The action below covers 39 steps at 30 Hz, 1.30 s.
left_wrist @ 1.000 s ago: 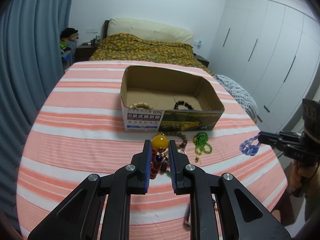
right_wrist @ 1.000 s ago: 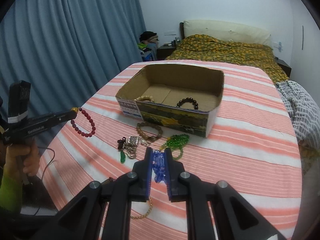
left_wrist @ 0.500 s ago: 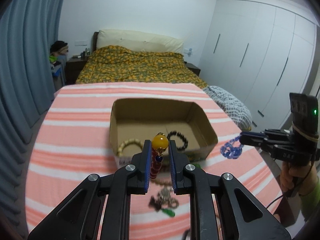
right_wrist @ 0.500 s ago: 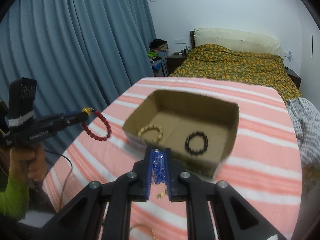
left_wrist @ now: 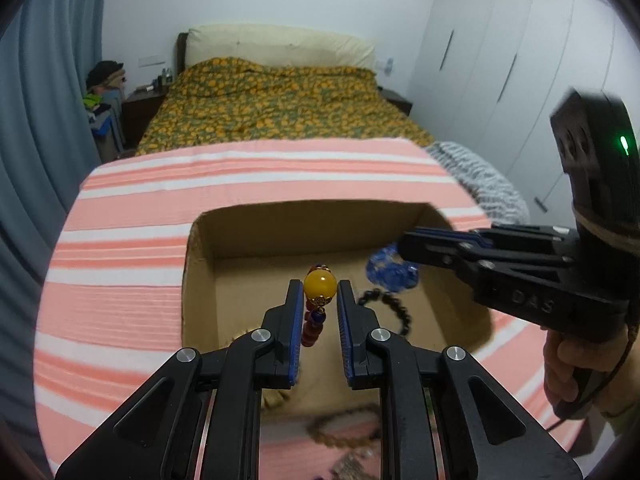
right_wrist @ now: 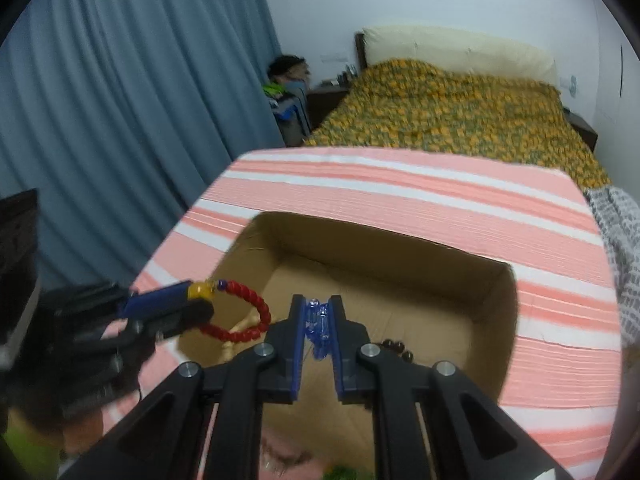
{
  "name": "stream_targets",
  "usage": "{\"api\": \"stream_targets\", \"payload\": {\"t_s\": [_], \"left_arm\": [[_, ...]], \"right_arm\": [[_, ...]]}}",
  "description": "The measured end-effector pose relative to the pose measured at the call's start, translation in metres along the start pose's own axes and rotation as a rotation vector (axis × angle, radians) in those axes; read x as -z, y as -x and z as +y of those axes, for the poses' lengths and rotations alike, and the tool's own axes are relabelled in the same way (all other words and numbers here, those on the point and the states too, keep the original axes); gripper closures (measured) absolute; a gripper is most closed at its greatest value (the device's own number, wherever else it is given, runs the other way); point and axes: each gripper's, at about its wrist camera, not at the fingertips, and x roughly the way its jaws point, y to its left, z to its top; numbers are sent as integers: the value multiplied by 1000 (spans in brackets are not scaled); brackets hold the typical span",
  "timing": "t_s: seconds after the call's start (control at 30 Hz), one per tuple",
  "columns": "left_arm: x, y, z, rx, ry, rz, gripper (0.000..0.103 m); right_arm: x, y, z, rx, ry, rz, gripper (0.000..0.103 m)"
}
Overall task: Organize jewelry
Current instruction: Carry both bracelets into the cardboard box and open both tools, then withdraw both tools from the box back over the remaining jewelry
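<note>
My left gripper (left_wrist: 318,288) is shut on a red bead bracelet with a big amber bead (left_wrist: 319,285) and holds it over the open cardboard box (left_wrist: 200,240). In the right wrist view the same bracelet (right_wrist: 240,320) hangs over the box's left wall. My right gripper (right_wrist: 318,304) is shut on a blue crystal bracelet (right_wrist: 318,326) above the box (right_wrist: 500,320); it also shows in the left wrist view (left_wrist: 390,272). A black bead bracelet (left_wrist: 390,306) and a cream bead bracelet (right_wrist: 244,326) lie in the box.
The box sits on a table with a pink and white striped cloth (left_wrist: 120,280). A brown bead bracelet (left_wrist: 340,428) and other jewelry lie in front of the box. A bed (left_wrist: 272,100) stands behind the table, curtains on the left, wardrobes on the right.
Both grippers have moved forward with their bracelets, from the near side of the table to above the box. Both stay shut.
</note>
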Motion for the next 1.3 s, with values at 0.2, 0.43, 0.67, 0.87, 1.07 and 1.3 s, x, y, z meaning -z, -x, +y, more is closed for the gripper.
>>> {"api": "stream_targets", "payload": {"t_s": [0.2,0.43,0.67,0.87,1.07,1.3], "left_arm": [[0,-44,6,-7,37,62,88],[7,-53,9,-41,61,60,57],[23,-5,7,-85,56,-24,20],[70,52,-3,-90,14,-67,12],[143,111,-10,-97,23,-94,11],[211,157,-12,-191,54,-147,4]], "right_arm": [[-6,-50,-18,5,-55,77,91],[-3,-67,-24,14,-85,94,74],[12,-25,-16,63,-72,-4,58],[68,34,-1,84,23,-60,56],[161,91,-2,165,80,-102,53],[278,132,-4,321,33,-136,53]]}}
